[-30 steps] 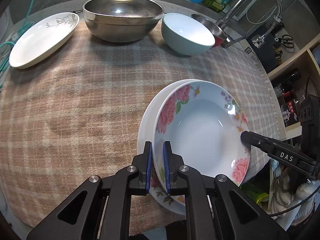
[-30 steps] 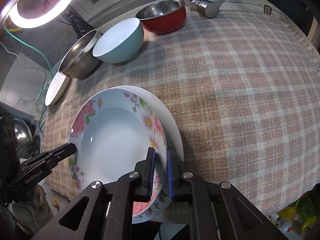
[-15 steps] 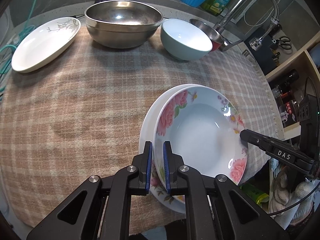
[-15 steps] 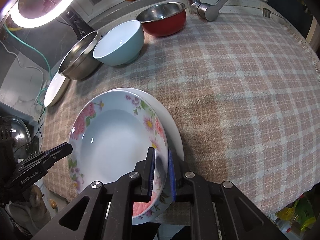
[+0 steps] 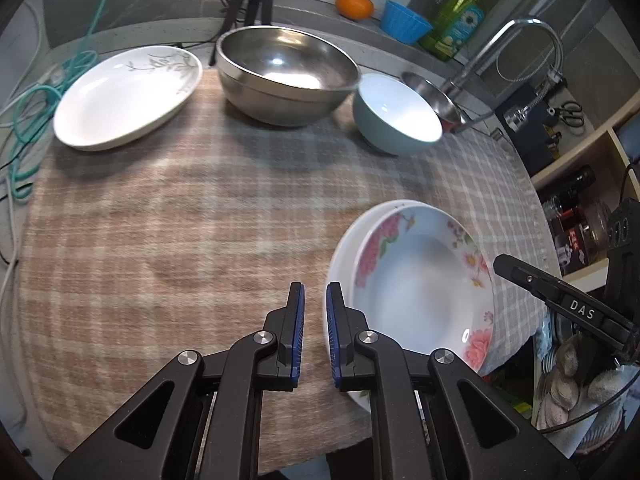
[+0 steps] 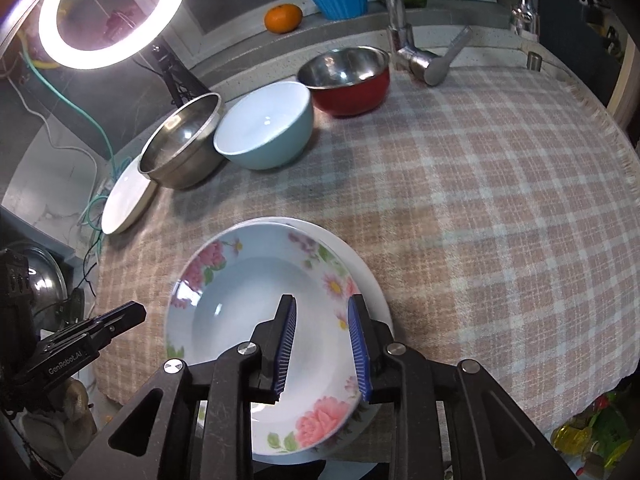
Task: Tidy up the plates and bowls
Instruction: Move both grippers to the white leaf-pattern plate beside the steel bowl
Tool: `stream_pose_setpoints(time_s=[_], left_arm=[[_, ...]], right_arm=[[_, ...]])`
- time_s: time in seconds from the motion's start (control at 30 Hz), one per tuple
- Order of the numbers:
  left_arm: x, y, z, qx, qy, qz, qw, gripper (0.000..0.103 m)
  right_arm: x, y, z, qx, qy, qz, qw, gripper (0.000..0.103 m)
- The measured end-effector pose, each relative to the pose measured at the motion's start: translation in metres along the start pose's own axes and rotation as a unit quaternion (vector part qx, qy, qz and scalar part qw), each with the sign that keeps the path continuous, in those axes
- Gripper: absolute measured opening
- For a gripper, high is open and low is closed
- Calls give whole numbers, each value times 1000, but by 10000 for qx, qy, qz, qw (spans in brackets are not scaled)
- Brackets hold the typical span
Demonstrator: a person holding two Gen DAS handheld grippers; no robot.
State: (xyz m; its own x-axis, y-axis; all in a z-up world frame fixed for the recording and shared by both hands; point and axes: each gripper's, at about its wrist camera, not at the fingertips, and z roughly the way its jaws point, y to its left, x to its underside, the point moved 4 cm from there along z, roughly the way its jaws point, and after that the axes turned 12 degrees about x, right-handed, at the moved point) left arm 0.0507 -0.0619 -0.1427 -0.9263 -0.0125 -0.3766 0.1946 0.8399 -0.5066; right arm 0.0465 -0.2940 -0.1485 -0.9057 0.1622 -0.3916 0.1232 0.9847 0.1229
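The floral plate [image 6: 256,320] lies nested on a plain white plate [image 6: 372,280] at the near edge of the tabletop [image 6: 480,200], which carries a checked cloth. Both overhang that edge slightly.

Right gripper [image 6: 322,344]: its blue-padded fingers [image 6: 286,344] are opening, standing either side of the floral plate's near rim without pressing on it.

Left gripper [image 5: 315,332]: its fingers [image 5: 298,328] stand narrow, almost together, with only cloth showing in the slit. It hangs just beside the left rim of the stacked plates, holding nothing.

Along the far side of the tabletop stand, from left to right in the left wrist view, an oval white dish [image 5: 128,96], a large steel bowl [image 5: 286,74], a pale blue bowl [image 5: 396,114] and a red bowl with a steel interior [image 6: 346,80]. The steel bowl and blue bowl are close together; whether they touch cannot be told.
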Motion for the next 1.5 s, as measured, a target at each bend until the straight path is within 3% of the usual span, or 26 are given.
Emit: stream_pose_setpoints(time_s=[0.33,0.53,0.9,1.07,1.2,1.5], left_arm=[[-14,45,-39,-111,-326,-337,9988,9],[-31,74,-65,-270,-591,-424,9970,9],[-83,131,-102,-650,-956,-190,9931,11],[-108,161,-104,-779,-962,-96,9923,11],[-129,182,-95,-643,-838,-66,9944,11],[-167,221,-63,-591,-604,88,9964,11]], right_arm=[[-22,63,-15,-490,-363,-288,9977,25],[-32,115,-17,-870,-351,-499,9943,25],[-44,213,0,-913,-182,-970,9909,25],[-47,243,18,-981,-105,-1006,9900,25],[-54,262,36,-894,-133,-917,9917,25],[-71,276,84,-800,121,-420,9958,25]])
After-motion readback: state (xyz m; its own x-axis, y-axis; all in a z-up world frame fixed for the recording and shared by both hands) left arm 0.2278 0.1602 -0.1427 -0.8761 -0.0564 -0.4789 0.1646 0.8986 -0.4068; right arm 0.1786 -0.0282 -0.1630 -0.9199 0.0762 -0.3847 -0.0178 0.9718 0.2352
